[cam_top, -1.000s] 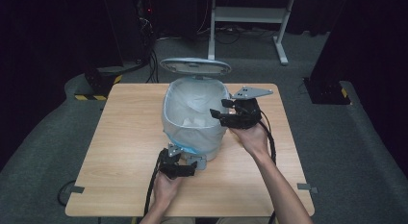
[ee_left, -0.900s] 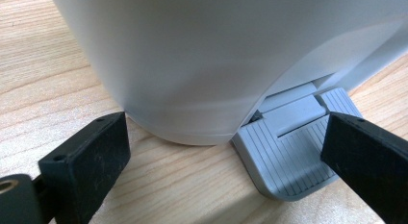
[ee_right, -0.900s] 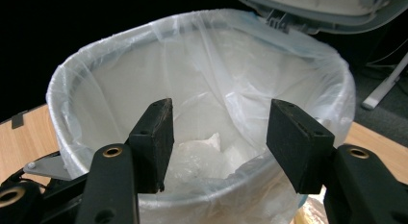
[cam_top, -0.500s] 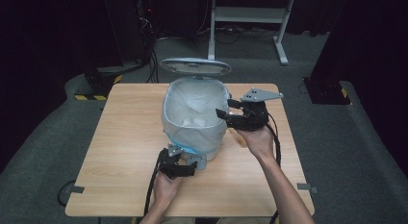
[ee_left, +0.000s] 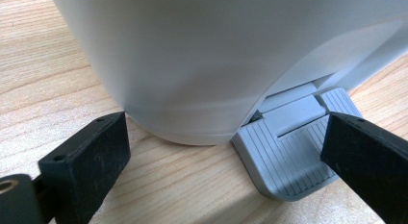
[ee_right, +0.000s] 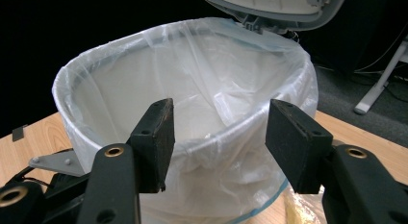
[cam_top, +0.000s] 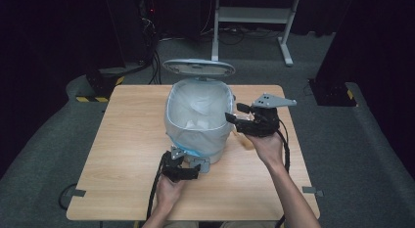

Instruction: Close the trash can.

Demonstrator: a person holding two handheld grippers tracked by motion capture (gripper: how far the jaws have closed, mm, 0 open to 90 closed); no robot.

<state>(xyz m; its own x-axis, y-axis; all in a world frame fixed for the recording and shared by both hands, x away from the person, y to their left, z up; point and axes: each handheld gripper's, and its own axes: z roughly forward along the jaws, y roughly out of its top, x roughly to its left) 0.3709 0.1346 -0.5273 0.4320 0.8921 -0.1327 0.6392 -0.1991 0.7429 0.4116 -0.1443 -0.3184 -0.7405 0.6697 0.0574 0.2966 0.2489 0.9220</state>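
High view: white bin (cam_top: pixel 198 123) with a plastic liner stands mid-table (cam_top: pixel 122 154), lid (cam_top: pixel 198 68) up. Left gripper (cam_top: pixel 188 165) sits low at the bin's near base by the pedal (cam_top: pixel 200 163). Right gripper (cam_top: pixel 234 115) is just beside the bin's right rim.

Left gripper view: jaws wide apart, one pad over the grey pedal (ee_left: pixel 288 154), nothing clamped.

Right gripper view: jaws fairly wide, nothing between the pads; the liner rim (ee_right: pixel 216 137) lies just beyond them.
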